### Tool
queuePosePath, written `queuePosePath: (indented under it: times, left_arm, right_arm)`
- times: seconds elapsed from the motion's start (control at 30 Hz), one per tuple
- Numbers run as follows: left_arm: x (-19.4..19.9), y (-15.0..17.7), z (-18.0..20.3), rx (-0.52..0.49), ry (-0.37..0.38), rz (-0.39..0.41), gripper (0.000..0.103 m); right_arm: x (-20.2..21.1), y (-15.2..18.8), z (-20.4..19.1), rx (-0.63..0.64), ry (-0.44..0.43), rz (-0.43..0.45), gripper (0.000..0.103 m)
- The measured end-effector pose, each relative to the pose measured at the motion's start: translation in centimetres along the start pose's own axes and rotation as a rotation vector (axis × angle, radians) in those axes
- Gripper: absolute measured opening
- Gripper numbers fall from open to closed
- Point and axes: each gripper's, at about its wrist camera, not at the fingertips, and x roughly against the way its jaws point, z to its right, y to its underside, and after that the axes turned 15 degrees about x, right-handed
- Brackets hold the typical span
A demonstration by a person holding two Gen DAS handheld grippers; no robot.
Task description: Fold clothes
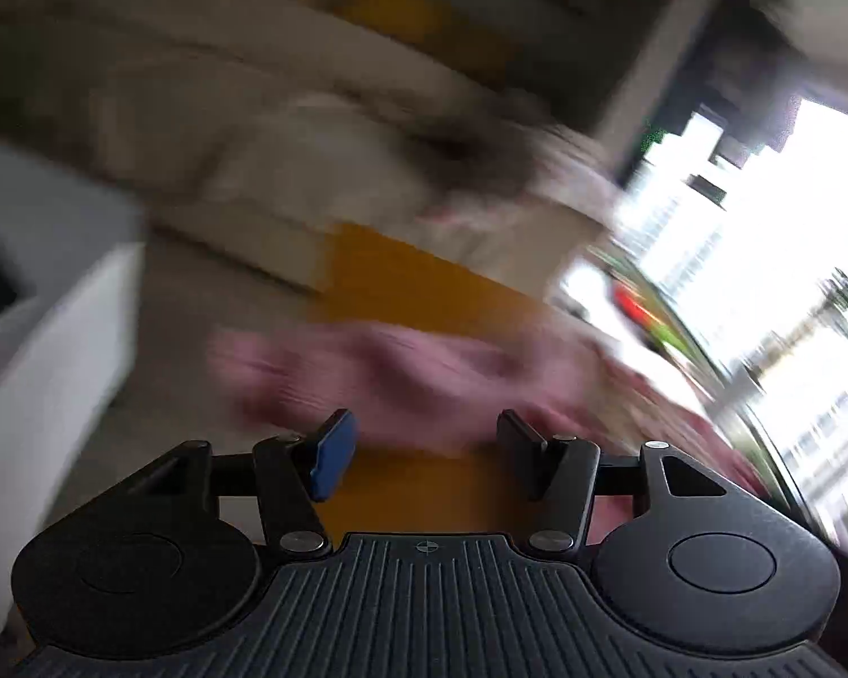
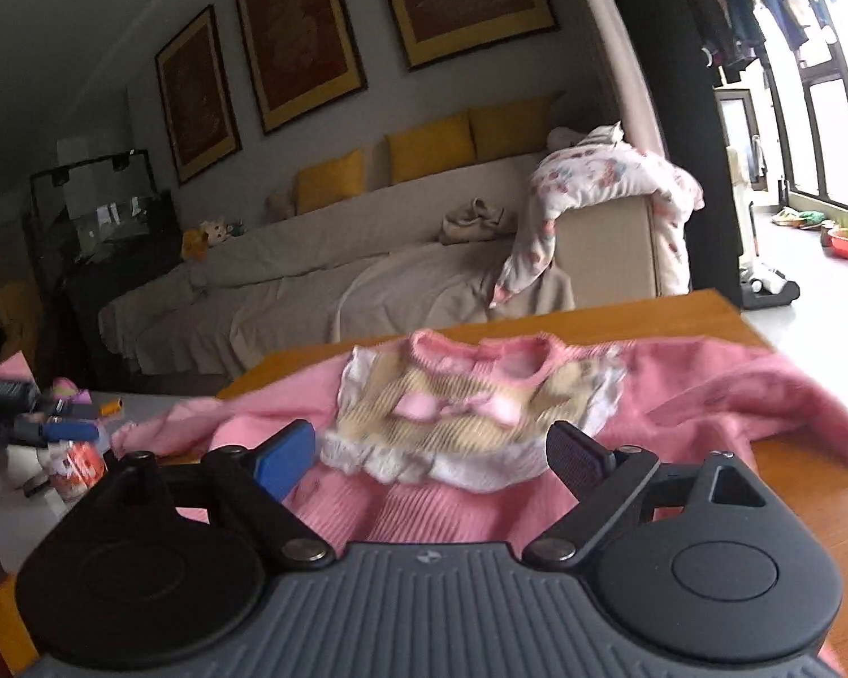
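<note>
On the table: a pink knitted child's sweater (image 2: 480, 452) with a beige ribbed bib and white frill lies spread on the orange wooden table (image 2: 678, 311).
Views: right wrist view is sharp, showing collar, bow and both sleeves; left wrist view is motion-blurred, the sweater (image 1: 401, 373) only a pink smear.
Left gripper (image 1: 424, 452): jaws apart, holding nothing.
Right gripper (image 2: 429, 455): jaws wide apart, empty, over the sweater's front.
Orientation: collar away from the right camera; sleeves stretch left-right.

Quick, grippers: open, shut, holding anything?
Left gripper: open, empty, with the blurred pink sweater just ahead.
Right gripper: open, empty, above the pink sweater on the table.
</note>
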Motion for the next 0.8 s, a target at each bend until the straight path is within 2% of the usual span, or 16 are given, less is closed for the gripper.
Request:
queuePosePath:
  times: [0.03,0.1,0.2,0.23,0.27,0.33,0.37,0.53,0.63,0.7,0.77,0.8]
  left_arm:
    - [-0.2,-0.9,-1.4,0.049,-0.039,0.029,0.06]
    - [-1.2,-1.5,-3.4,0.098,-0.069,0.023,0.061]
    - [-3.8,-1.7,-4.5,0.095,-0.083,0.002,0.061]
    - [-4.1,-2.2,-4.0,0.072,-0.087,0.02,0.058]
    - [-4.3,-2.7,-3.4,0.048,-0.091,0.039,0.052]
    - [-4.8,-3.9,-2.3,-0.001,-0.099,0.077,0.02]
    - [-5.1,-4.4,-1.8,-0.026,-0.102,0.097,0.017]
    - [-5.8,-7.9,0.8,-0.12,-0.112,0.199,0.016]
    - [-7.3,-9.2,0.6,-0.139,-0.182,0.22,0.017]
    - [-8.7,-9.4,-1.4,-0.062,-0.245,0.19,0.021]
    - [-9.1,-9.4,-4.1,0.077,-0.276,0.171,0.024]
    - [-9.0,-9.4,-6.1,0.178,-0.26,0.16,0.033]
  right_arm:
    - [-0.2,0.2,-0.2,0.007,-0.002,-0.006,0.09]
    - [0.0,0.3,-0.3,0.009,-0.005,0.009,0.09]
    - [-0.2,0.4,-0.1,-0.007,0.0,0.014,0.09]
    - [-0.3,0.4,0.0,-0.017,0.006,0.007,0.09]
    - [-0.5,0.4,0.1,-0.025,0.008,-0.001,0.09]
    - [-0.5,0.6,0.3,-0.04,0.02,-0.003,0.09]
    - [-0.5,0.6,0.4,-0.048,0.025,-0.003,0.09]
    - [-0.4,1.0,0.8,-0.08,0.04,0.008,0.09]
    - [-0.4,1.1,0.9,-0.083,0.044,0.012,0.091]
    - [-0.4,1.1,0.9,-0.085,0.047,0.015,0.093]
    - [-0.3,1.2,1.0,-0.087,0.049,0.018,0.094]
    - [-0.3,1.2,1.0,-0.089,0.049,0.019,0.094]
